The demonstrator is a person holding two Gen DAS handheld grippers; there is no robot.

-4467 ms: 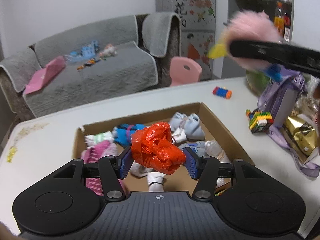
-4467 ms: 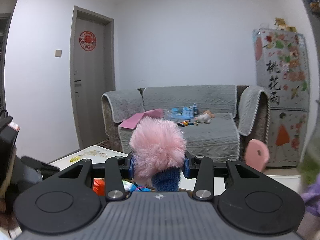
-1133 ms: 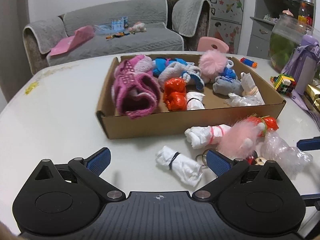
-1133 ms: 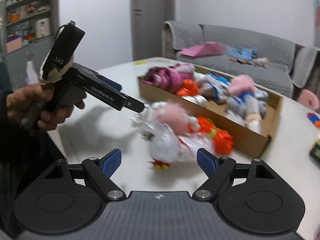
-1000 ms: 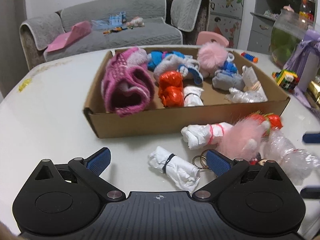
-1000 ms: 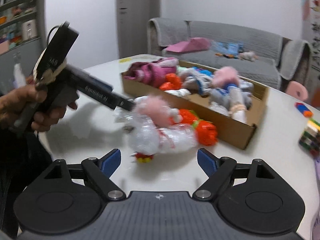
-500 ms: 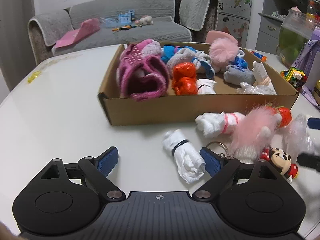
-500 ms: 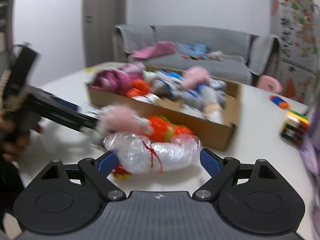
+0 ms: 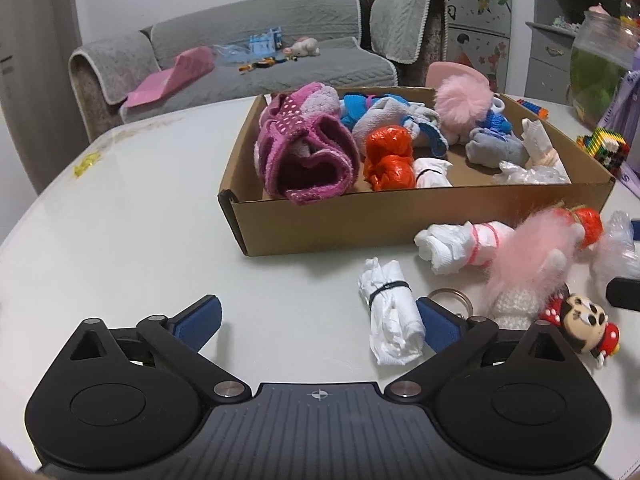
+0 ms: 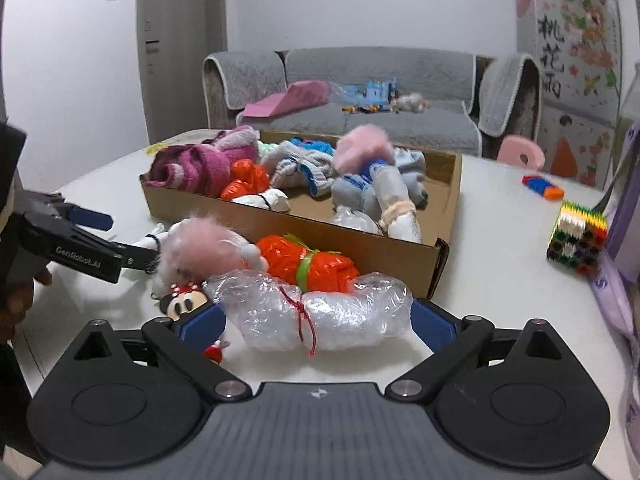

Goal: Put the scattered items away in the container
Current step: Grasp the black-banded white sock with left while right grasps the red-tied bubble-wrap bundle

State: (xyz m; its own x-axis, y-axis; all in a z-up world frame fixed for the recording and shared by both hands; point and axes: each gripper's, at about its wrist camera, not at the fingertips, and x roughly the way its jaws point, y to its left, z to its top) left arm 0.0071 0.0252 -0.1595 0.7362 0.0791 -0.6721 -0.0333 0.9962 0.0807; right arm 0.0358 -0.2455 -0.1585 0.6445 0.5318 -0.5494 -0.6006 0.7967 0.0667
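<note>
A cardboard box (image 9: pixel 400 216) (image 10: pixel 360 236) on the white table holds socks, a pink pompom and an orange bundle. In front of it lie a white rolled cloth with a black band (image 9: pixel 390 312), a white roll with a pink band (image 9: pixel 460 246), a pink fluffy keychain (image 9: pixel 528 256) (image 10: pixel 204 246), a Minnie figure (image 9: pixel 584 322) (image 10: pixel 182 300), an orange bundle (image 10: pixel 312 266) and a clear plastic bundle (image 10: pixel 320 312). My left gripper (image 9: pixel 318 322) is open, its right finger beside the white roll. My right gripper (image 10: pixel 318 322) is open around the clear bundle.
A colourful brick cube (image 10: pixel 576 242) and a purple bag (image 10: pixel 628 216) stand at the table's right. A small blue-orange toy (image 10: pixel 544 186) lies beyond the box. A glass jar (image 9: pixel 600 68) stands far right. A grey sofa (image 10: pixel 360 92) is behind the table.
Both grippers let go of the orange bundle and pompom in the box and came down open. My right gripper has closed in on the clear bundle; my left edged towards the white roll.
</note>
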